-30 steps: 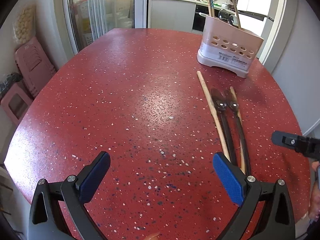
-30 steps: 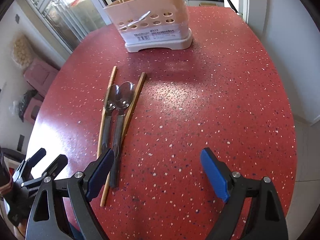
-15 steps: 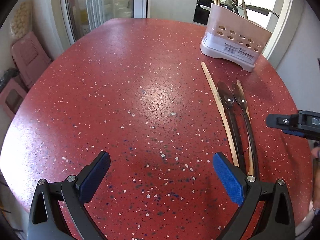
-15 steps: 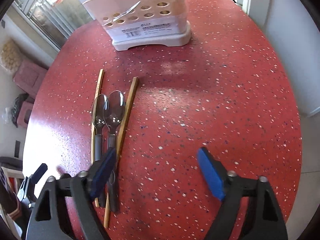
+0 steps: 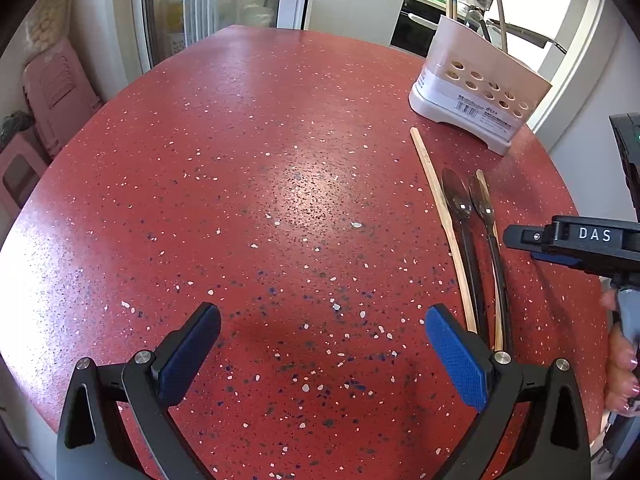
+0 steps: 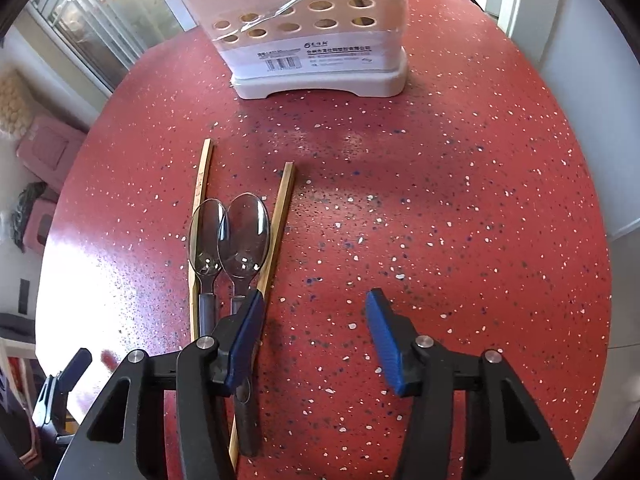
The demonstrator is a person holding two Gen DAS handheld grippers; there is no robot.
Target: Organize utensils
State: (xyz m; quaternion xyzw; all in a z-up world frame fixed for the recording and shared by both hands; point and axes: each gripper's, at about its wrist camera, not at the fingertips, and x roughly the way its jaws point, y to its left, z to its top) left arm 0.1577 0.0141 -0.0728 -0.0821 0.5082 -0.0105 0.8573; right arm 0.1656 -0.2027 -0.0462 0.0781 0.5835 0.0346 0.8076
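Now, on the red speckled bench: two spoons and two chopsticks lie side by side, all flat. Spoons have shiny steel bowls and dark handles; bowls face up and overlap slightly at their edges. Chopsticks are pale wood, thin, one on each outer side of the spoons. All four run lengthwise toward the utensil holder, spoon bowls at the end nearer the holder, handles toward me. From my left camera the same set lies at the right of the bench, long axes running away toward the holder.

Holder is cream plastic with round holes and a label on its front; it stands upright at the far end of the bench, apart from the loose pieces. Some utensils already stand in it.

My right gripper: fingers have just been closing but are still apart, nothing between them; left finger hangs over the right spoon's handle and the right chopstick. Whether it touches them I cannot tell.

My left gripper: fingers spread wide over bare bench, holding nothing.
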